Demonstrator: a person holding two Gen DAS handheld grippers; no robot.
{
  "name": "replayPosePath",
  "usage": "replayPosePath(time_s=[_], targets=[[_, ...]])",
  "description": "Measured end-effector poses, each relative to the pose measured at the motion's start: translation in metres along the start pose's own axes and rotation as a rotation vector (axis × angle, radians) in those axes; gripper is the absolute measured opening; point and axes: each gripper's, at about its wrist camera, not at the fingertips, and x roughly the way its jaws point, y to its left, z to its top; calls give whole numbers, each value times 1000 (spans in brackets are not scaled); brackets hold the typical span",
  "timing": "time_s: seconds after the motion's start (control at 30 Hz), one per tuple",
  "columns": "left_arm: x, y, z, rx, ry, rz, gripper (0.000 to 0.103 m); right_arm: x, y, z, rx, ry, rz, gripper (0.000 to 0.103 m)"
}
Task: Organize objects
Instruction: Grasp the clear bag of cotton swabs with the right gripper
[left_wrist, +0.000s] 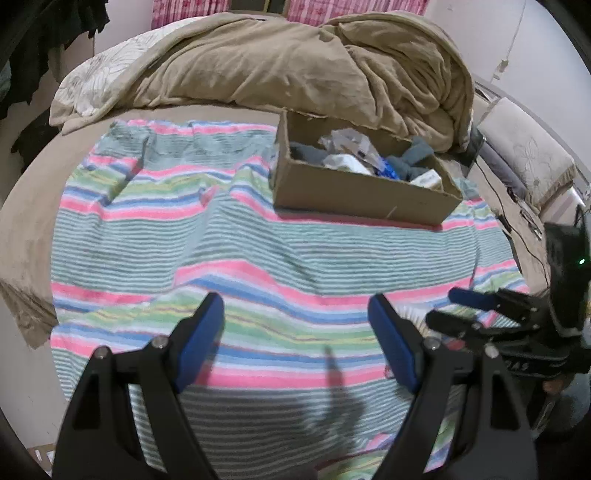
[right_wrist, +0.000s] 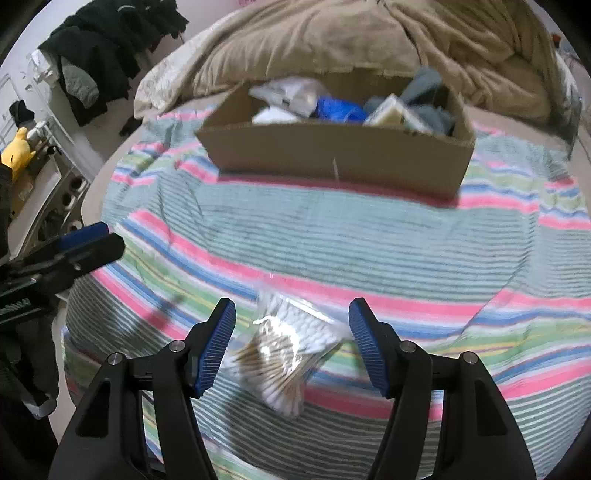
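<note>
Striped in pink, green, blue and grey, a thin cotton cover (left_wrist: 229, 236) is spread over most of the bed, giving the loose things a flat place to lie. Behind it, along the top of both views, a tan plush blanket (left_wrist: 295, 62) is heaped out of the way. An open brown cardboard box (left_wrist: 354, 192) sits on the cover at the upper middle right of the left wrist view; it already holds grey cloth, white packets and something blue, so it looks like the collecting bin. Low in the middle of the right wrist view, the right hand-held gripper (right_wrist: 291, 343) has its blue pads spread either side of a clear plastic bag of cotton swabs (right_wrist: 284, 354), not yet pinching it, probably lined up to lift it toward the box. Over bare cover near the bottom of its own view, the left hand-held gripper (left_wrist: 295, 343) is also spread and empty.
</note>
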Motion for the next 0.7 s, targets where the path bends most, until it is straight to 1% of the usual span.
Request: replayPosePath(time_s=[0.1,0.2,0.27,0.33,0.4,0.47,0.6,0.7], targets=[[0,-2,-1,4,0,-7,82,12,3,-5,-13,58,8,67],[1,-5,-3,15,5,-10,82,17,2,-10,-13,84,-6,67],[4,-6,-5,24,16,-10,82,18,-3,-14,11,101,-5,67],[5,-5,-7,36,22,-4,82,19,-6,-17,27,112,-3,68],[6,-2,-9,38,28,2,82,21,-9,-20,49,124,12,72],[6,1,-10,35,32,2,82,24,-9,-19,60,129,28,72],[5,2,-14,33,35,2,82,33,0,-18,49,139,59,72],[5,1,-15,34,37,3,82,43,9,-17,30,142,56,72]])
